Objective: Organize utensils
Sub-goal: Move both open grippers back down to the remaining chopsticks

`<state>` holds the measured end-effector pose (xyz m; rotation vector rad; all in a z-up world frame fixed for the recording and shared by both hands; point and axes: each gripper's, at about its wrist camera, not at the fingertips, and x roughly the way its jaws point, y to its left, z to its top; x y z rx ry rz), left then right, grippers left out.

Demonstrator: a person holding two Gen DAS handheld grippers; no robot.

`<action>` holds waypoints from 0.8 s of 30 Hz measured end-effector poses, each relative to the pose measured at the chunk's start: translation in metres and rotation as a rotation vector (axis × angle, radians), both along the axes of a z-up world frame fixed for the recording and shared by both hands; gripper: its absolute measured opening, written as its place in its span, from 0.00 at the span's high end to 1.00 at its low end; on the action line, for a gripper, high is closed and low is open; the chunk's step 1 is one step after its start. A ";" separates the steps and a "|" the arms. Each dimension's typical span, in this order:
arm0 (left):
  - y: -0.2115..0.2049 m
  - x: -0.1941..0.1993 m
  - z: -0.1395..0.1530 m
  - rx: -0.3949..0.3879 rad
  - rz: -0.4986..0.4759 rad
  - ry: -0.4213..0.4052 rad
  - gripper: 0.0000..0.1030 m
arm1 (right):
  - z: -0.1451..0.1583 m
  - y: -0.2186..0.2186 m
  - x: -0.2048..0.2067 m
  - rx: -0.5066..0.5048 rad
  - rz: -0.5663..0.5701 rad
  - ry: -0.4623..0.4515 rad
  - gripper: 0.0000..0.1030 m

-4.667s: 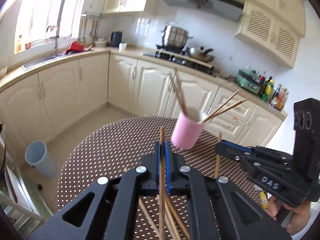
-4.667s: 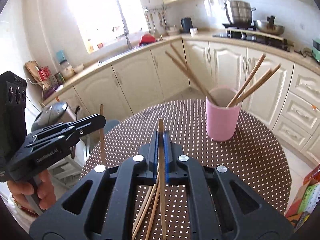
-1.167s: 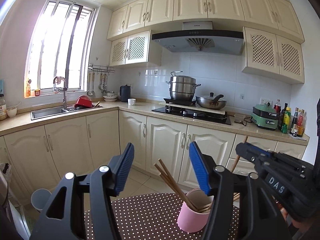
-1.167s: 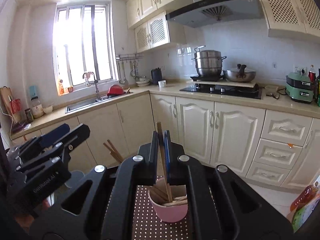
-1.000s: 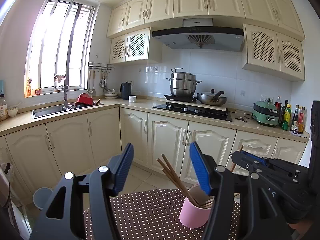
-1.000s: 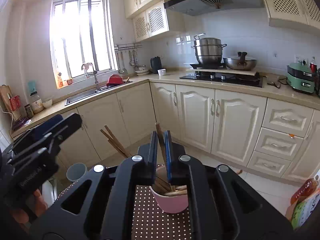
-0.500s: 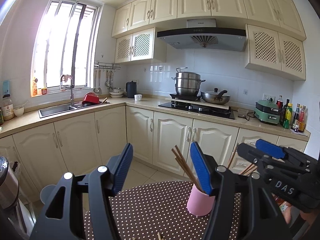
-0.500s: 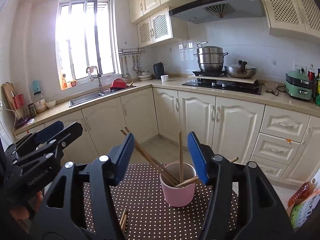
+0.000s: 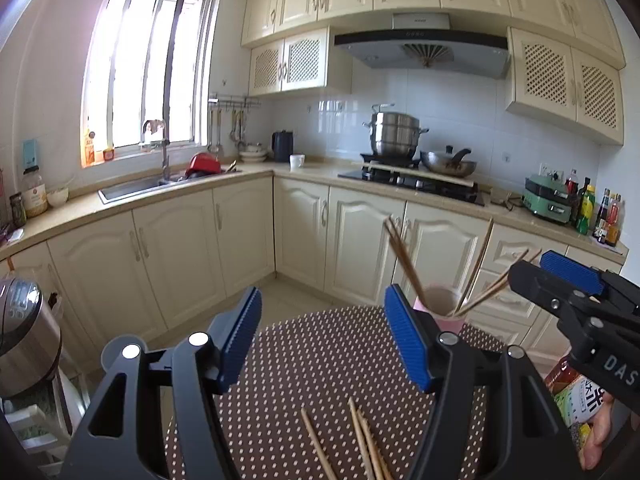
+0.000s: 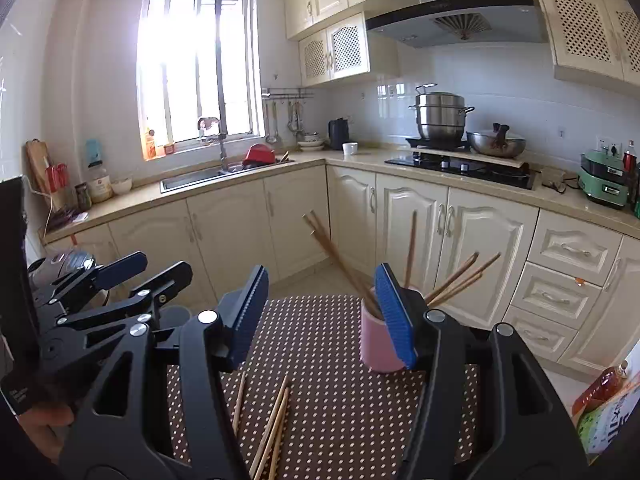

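Note:
A pink cup (image 10: pixel 374 350) stands on the brown dotted round table (image 10: pixel 320 344), with several wooden chopsticks (image 10: pixel 340 262) leaning out of it. It also shows in the left wrist view (image 9: pixel 450 318). Loose chopsticks (image 10: pixel 272 424) lie on the table in front of the grippers, also in the left wrist view (image 9: pixel 362 440). My left gripper (image 9: pixel 324 340) is open and empty above the table. My right gripper (image 10: pixel 320 314) is open and empty, to the near left of the cup. Each gripper shows at the edge of the other's view.
Cream kitchen cabinets (image 9: pixel 240 240) and a worktop with a sink (image 10: pixel 192 176) and a stove with pots (image 10: pixel 440 120) run behind the table. A steel appliance (image 9: pixel 20 328) stands at the left. A bottle and a carton (image 10: pixel 604 396) sit at the right.
My right gripper opened and let its chopstick drop into the pink cup. Both grippers pulled back, and the loose chopsticks on the table came into view.

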<state>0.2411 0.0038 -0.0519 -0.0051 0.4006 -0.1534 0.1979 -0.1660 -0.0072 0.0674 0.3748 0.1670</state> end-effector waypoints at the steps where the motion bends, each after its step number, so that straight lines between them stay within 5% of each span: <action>1: 0.003 -0.002 -0.005 0.000 0.002 0.017 0.38 | -0.004 0.004 -0.002 -0.005 0.007 0.008 0.46; 24: 0.015 -0.008 -0.146 0.065 0.030 0.377 0.38 | -0.168 0.033 -0.006 -0.082 0.076 0.451 0.46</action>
